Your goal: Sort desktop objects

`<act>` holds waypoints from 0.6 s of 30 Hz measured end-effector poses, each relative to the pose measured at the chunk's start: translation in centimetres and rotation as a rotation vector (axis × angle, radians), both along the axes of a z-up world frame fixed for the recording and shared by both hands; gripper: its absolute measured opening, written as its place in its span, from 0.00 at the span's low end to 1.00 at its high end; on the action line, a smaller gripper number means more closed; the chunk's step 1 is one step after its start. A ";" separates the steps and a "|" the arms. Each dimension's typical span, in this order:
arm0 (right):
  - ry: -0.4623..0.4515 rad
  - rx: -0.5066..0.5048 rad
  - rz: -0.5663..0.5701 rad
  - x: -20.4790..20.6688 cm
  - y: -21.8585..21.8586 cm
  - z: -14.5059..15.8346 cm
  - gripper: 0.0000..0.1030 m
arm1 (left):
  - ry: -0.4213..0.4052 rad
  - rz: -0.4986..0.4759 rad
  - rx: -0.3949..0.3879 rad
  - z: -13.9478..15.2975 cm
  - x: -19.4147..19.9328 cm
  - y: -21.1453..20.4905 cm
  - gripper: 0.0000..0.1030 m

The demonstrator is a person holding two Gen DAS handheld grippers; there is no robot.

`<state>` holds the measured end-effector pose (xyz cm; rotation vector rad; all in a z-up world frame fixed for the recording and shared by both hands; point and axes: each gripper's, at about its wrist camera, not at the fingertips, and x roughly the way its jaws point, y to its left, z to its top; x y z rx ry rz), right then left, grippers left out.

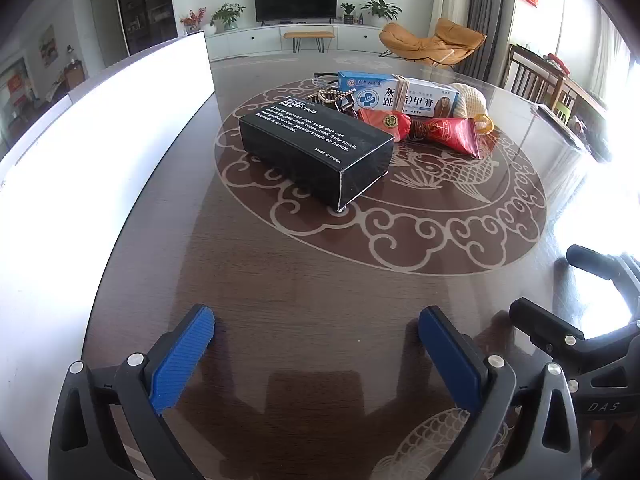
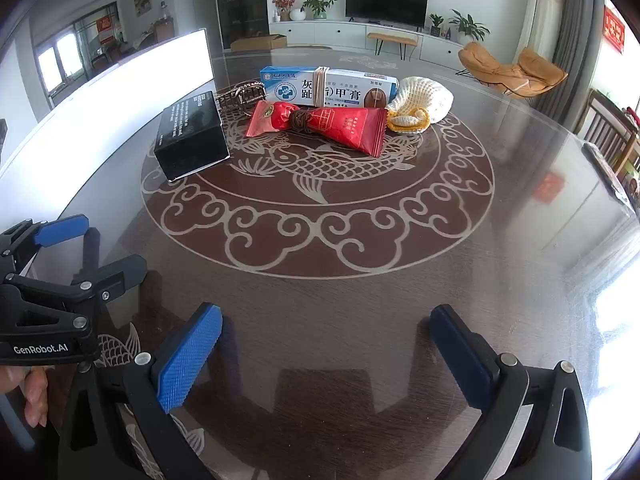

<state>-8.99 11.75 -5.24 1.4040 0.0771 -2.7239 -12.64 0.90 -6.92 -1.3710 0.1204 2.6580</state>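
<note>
The tabletop (image 2: pixel 360 312) looks like dark wood grain under a glossy, mirror-like top layer with pale etched patterns. The black box (image 1: pixel 316 152) is matt cardboard with a slight sheen; the blue-and-white box (image 2: pixel 328 86) is smooth printed card. Two red packets (image 2: pixel 320 126) are shiny crinkled foil. The cream pouch (image 2: pixel 420 100) is knitted yarn. Each tool's pads (image 2: pixel 190 360) are ribbed blue rubber on matt black plastic.

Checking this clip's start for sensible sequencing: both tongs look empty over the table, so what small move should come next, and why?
Probably ease the left tongs forward toward the black box. They stand wide open with nothing between them, and the box is the nearest item, lying apart from the clustered red sachets and blue-and-white carton. The right tongs are open and empty too.
</note>
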 end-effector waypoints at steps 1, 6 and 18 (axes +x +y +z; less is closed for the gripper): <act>0.000 0.000 0.000 0.0 0.0 0.0 1.00 | 0.000 0.000 0.000 0.0 0.0 0.0 1.00; 0.000 0.000 0.000 0.0 0.0 0.0 1.00 | 0.000 0.000 0.000 0.0 0.0 0.0 1.00; 0.000 0.000 0.000 0.0 0.0 0.0 1.00 | 0.000 0.002 0.000 0.0 0.1 0.0 1.00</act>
